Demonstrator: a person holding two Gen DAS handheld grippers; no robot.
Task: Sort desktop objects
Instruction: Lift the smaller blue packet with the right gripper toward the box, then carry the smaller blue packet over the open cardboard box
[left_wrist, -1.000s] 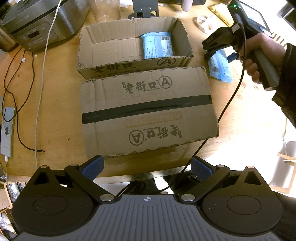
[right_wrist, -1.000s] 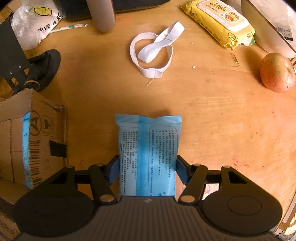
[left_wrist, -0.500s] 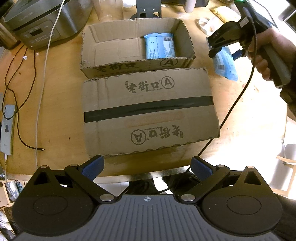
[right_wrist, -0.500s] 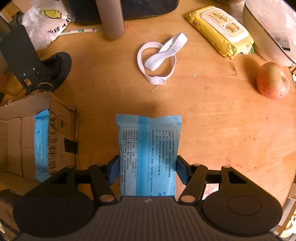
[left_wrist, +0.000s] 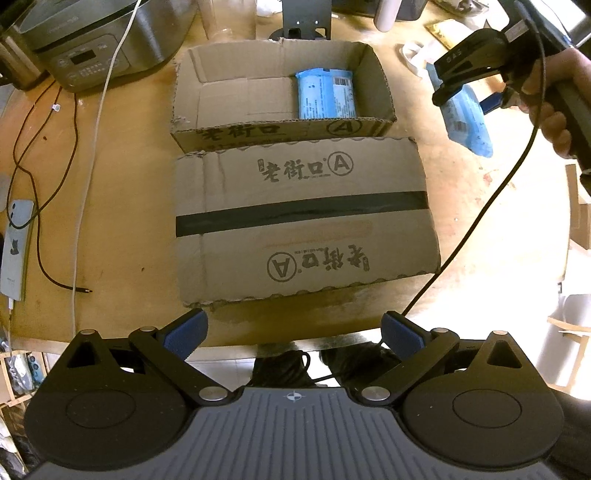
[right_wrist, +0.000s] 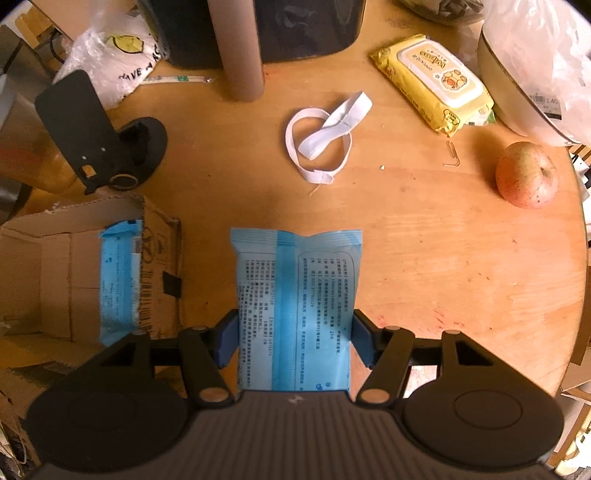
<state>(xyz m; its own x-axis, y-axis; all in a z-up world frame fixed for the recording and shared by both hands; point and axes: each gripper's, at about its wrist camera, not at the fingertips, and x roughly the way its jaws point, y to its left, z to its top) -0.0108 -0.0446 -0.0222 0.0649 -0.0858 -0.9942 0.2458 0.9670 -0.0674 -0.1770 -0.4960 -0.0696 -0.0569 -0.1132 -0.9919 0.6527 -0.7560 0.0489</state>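
Two hand-held grippers, both pointing straight down over the tabletop (right_wrist: 424, 229). Right hand-held gripper (right_wrist: 293, 339) — jaws clamped on a blue tissue pack (right_wrist: 295, 302), pads pressing its two long edges, pack lifted clear of the wood; a person's hand (left_wrist: 554, 99) grips the handle from the right. Left hand-held gripper (left_wrist: 293, 332) — jaws wide apart, nothing between them, hovering above the near table edge. Open cardboard box (left_wrist: 192, 96) holds a second blue pack (left_wrist: 327, 94); a flattened carton (left_wrist: 303, 218) lies just in front.
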